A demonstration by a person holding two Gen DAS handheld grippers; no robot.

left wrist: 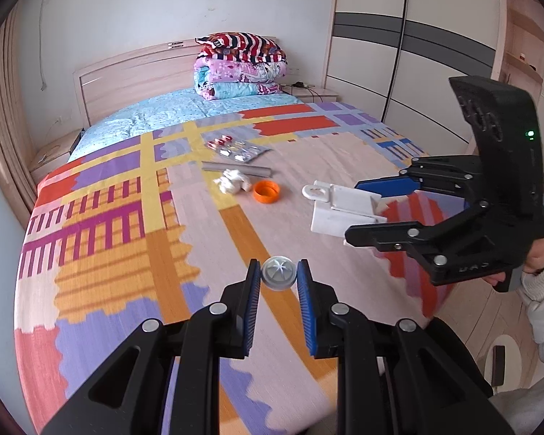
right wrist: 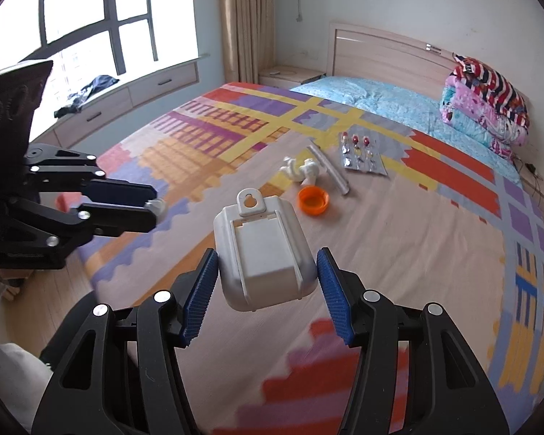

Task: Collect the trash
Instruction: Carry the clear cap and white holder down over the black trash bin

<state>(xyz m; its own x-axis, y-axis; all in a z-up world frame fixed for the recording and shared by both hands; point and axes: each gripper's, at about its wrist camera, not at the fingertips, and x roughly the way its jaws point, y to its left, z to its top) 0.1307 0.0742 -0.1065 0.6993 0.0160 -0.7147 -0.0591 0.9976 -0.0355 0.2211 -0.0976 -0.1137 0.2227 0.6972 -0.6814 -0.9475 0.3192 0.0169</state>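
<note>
Left gripper [left wrist: 279,272] is clamped on a small grey cap [left wrist: 279,273] above the bedspread [left wrist: 127,253] near the foot edge, while right gripper [right wrist: 266,282], jaws wide, straddles the white plastic case [right wrist: 263,253], with bare cover all round.

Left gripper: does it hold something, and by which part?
Yes. The left gripper holds a small grey round cap, its fingers pressing on the cap's opposite sides.
</note>
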